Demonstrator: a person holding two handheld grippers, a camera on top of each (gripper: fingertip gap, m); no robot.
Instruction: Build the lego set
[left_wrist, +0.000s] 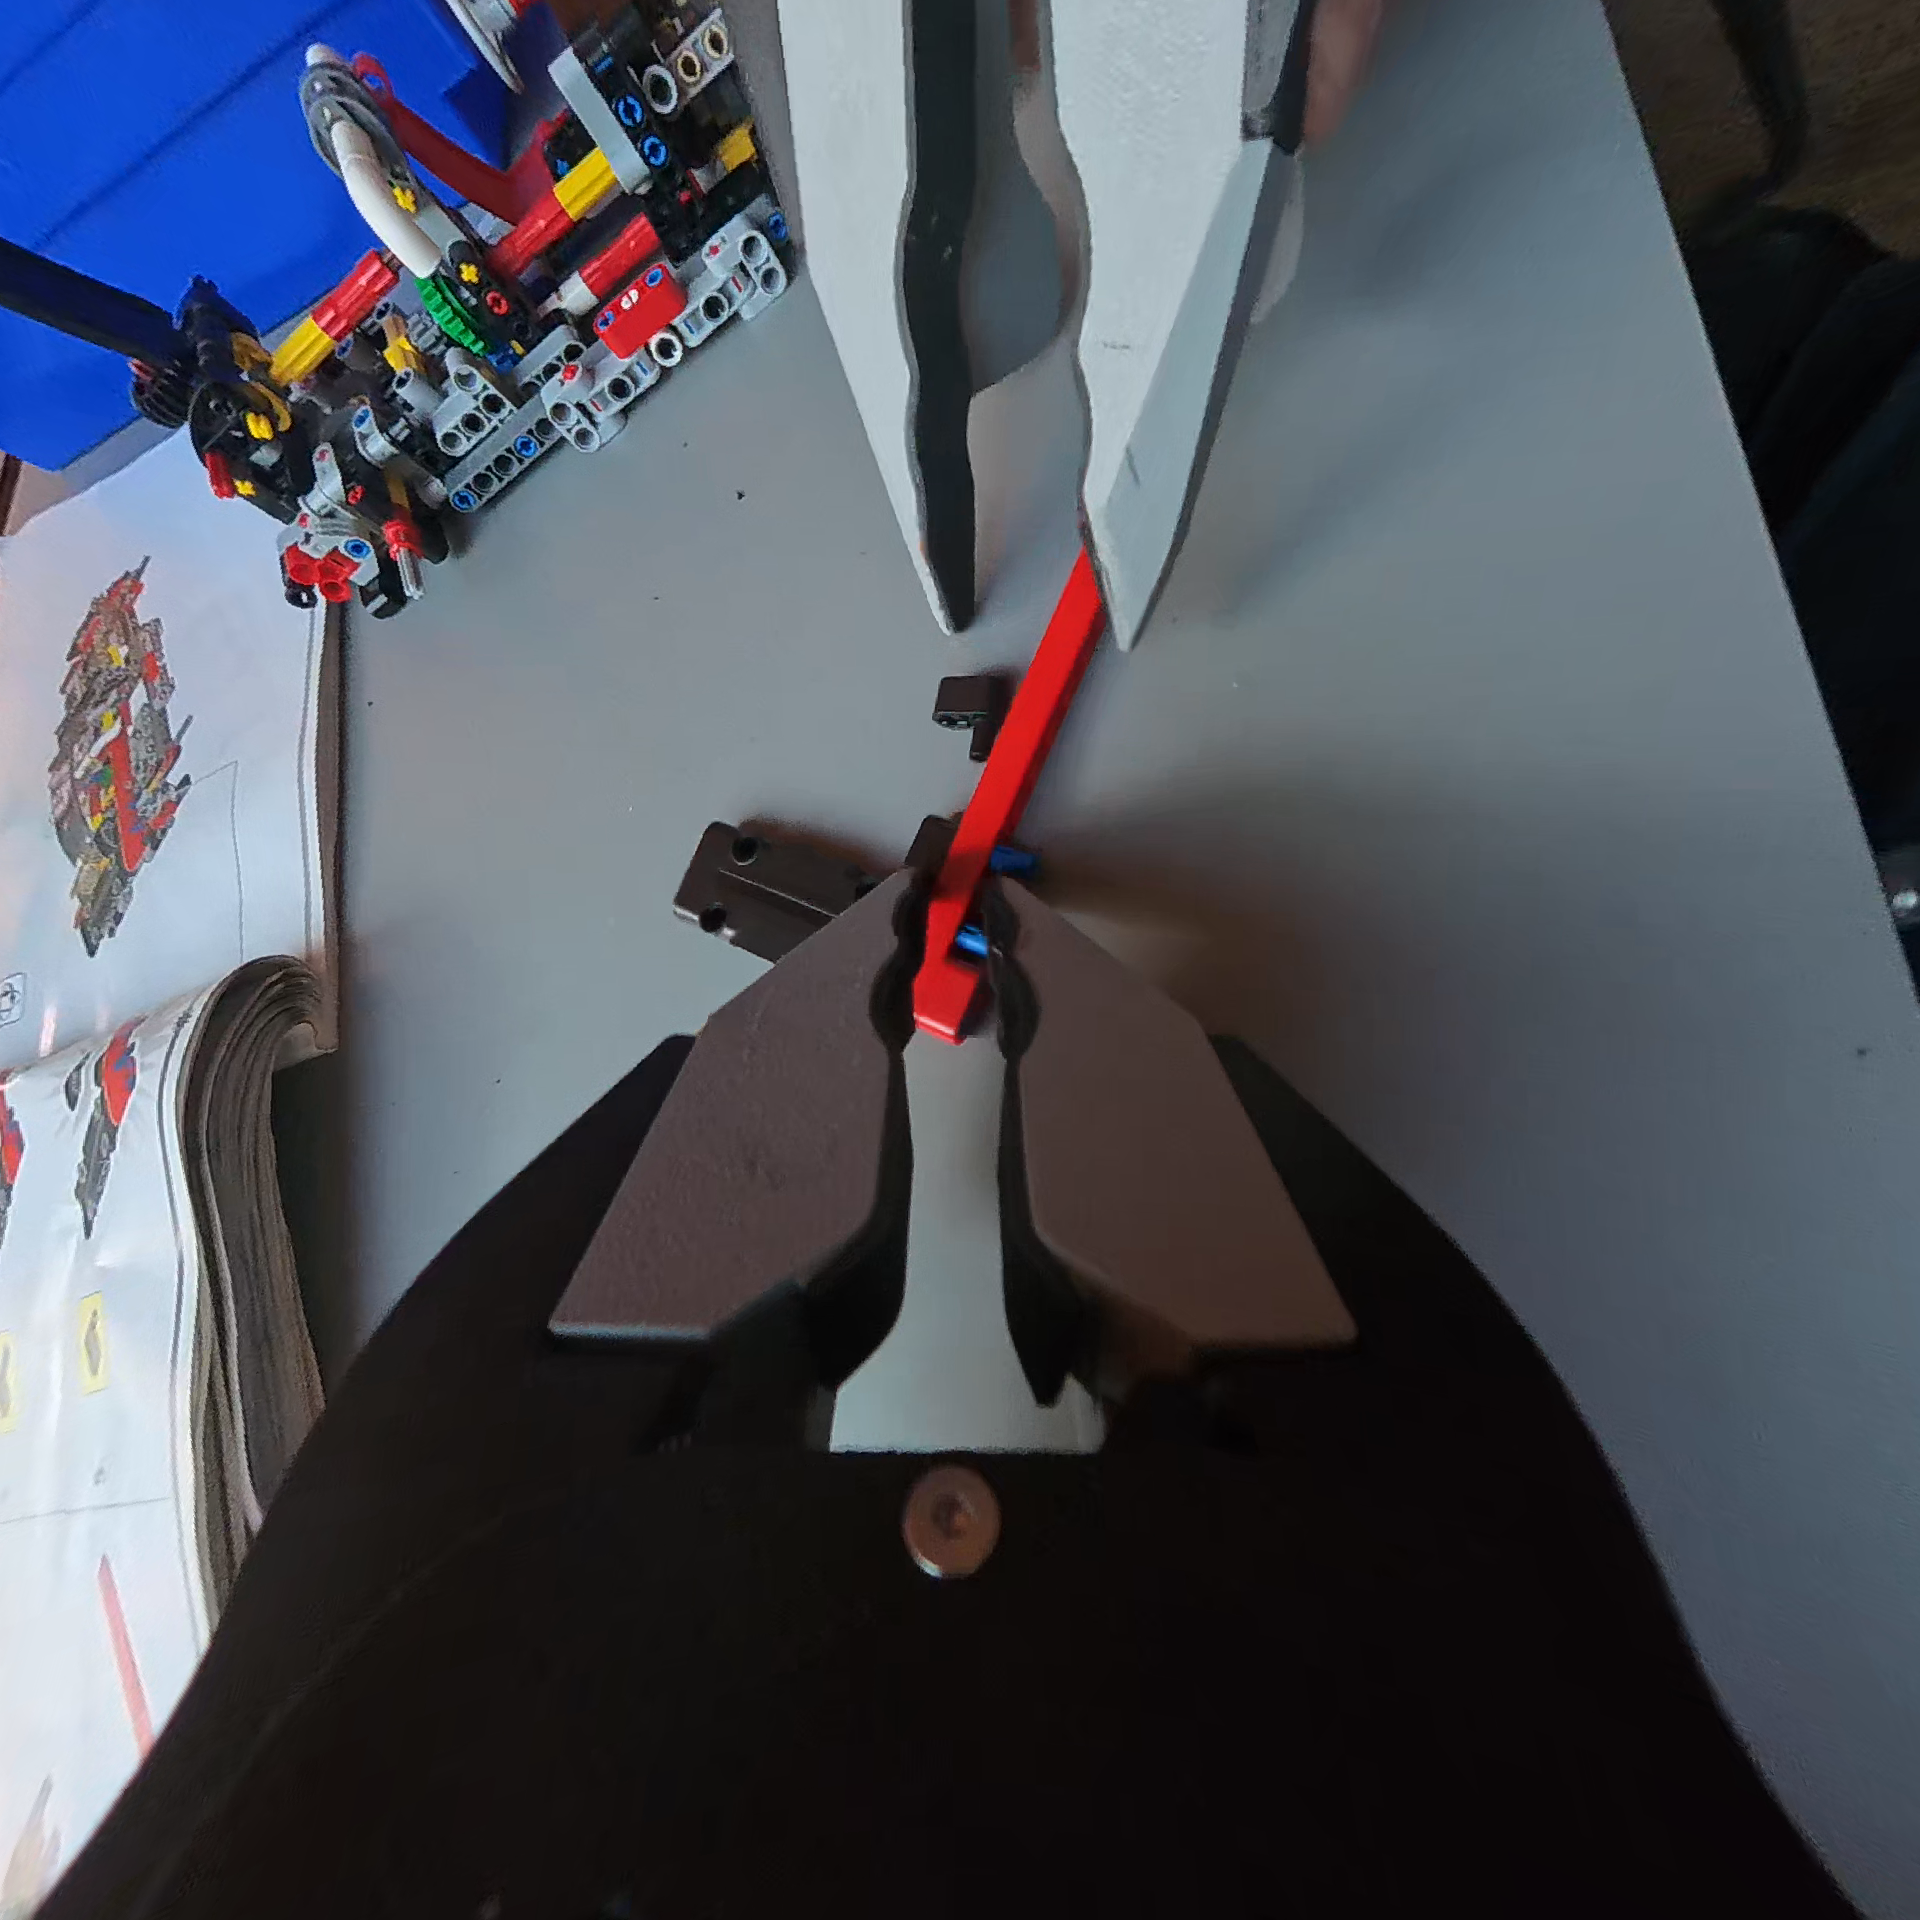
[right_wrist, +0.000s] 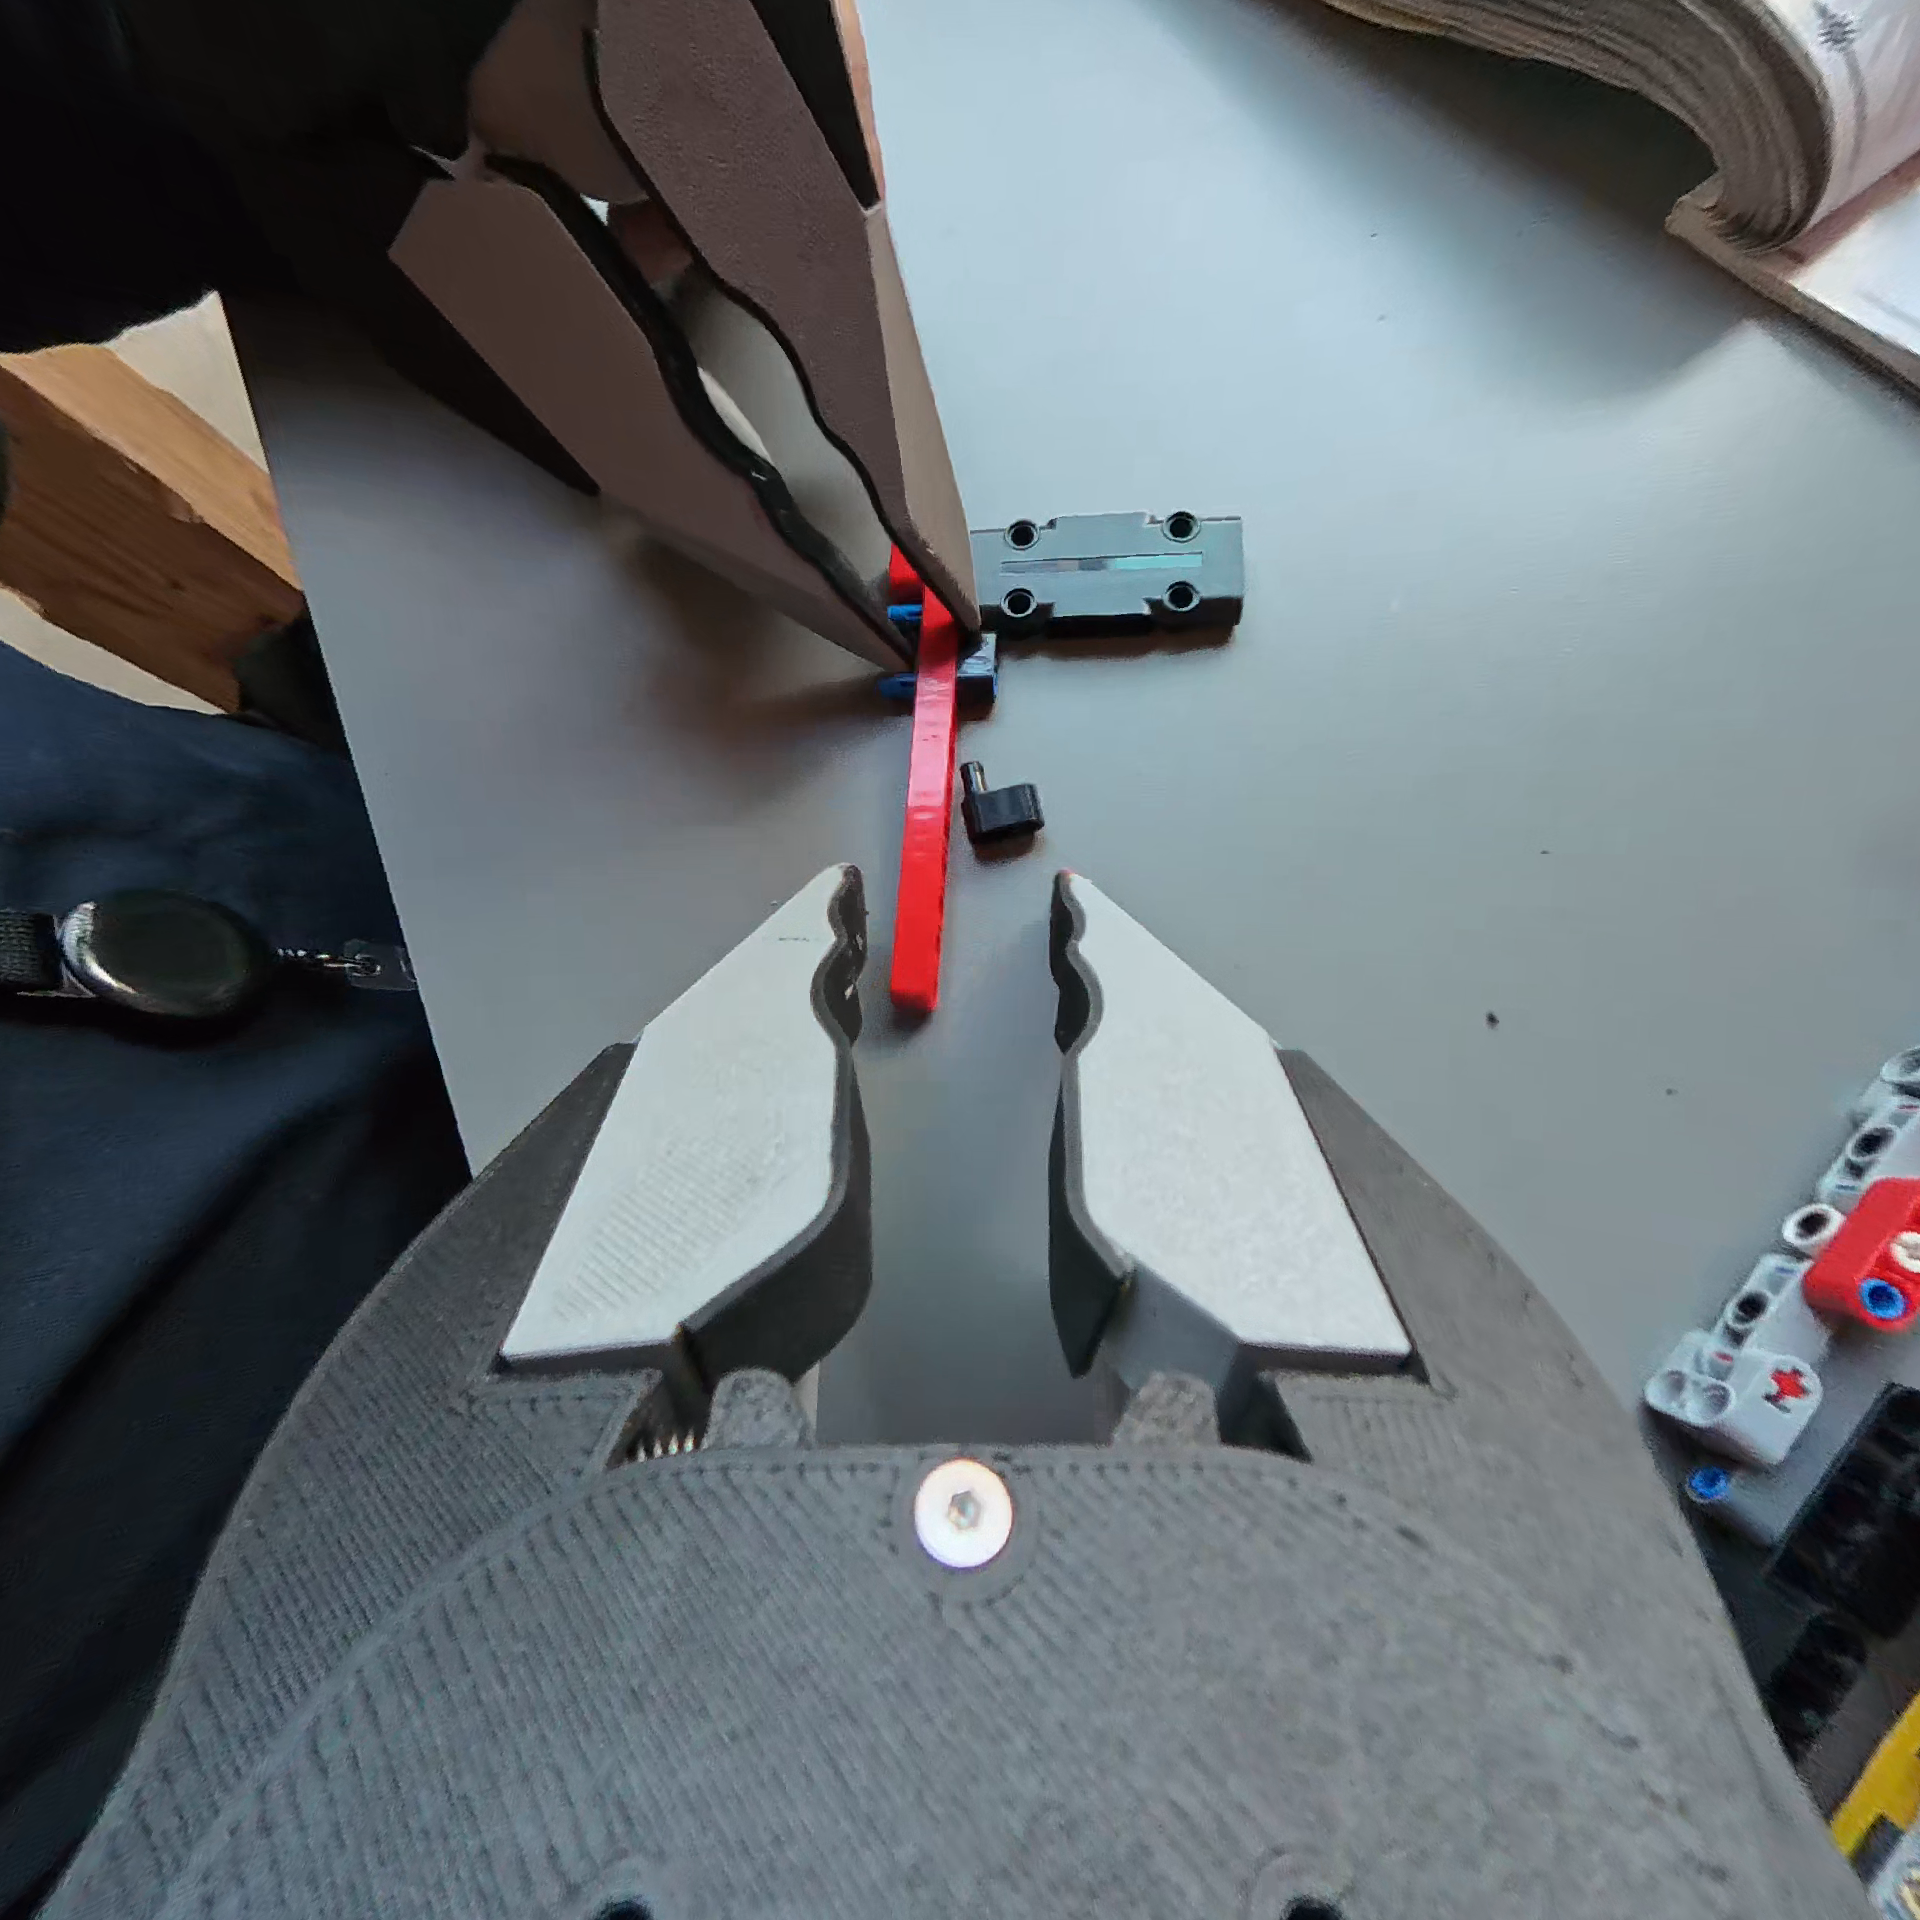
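Note:
A long red beam (left_wrist: 1023, 769) lies across the grey table (left_wrist: 1403, 831). My left gripper (left_wrist: 956, 920), with brown fingers, is shut on the beam's near end, where blue pins (left_wrist: 974, 940) stick out of its side. My right gripper (right_wrist: 956, 881), with light grey fingers, is open. The beam's other end (right_wrist: 920, 914) lies between its fingertips, close to the left pad, with a clear gap to the right pad. A flat black panel piece (right_wrist: 1107, 571) lies just beside the left gripper (right_wrist: 935, 644). A small black connector (right_wrist: 1003, 808) lies beside the beam.
A partly built model of many coloured parts (left_wrist: 499, 343) and a blue bin (left_wrist: 156, 156) stand at the far left. An open instruction booklet (left_wrist: 125, 831) lies to the left. The table edge and a person's dark clothing with a badge reel (right_wrist: 156, 966) are on the right view's left.

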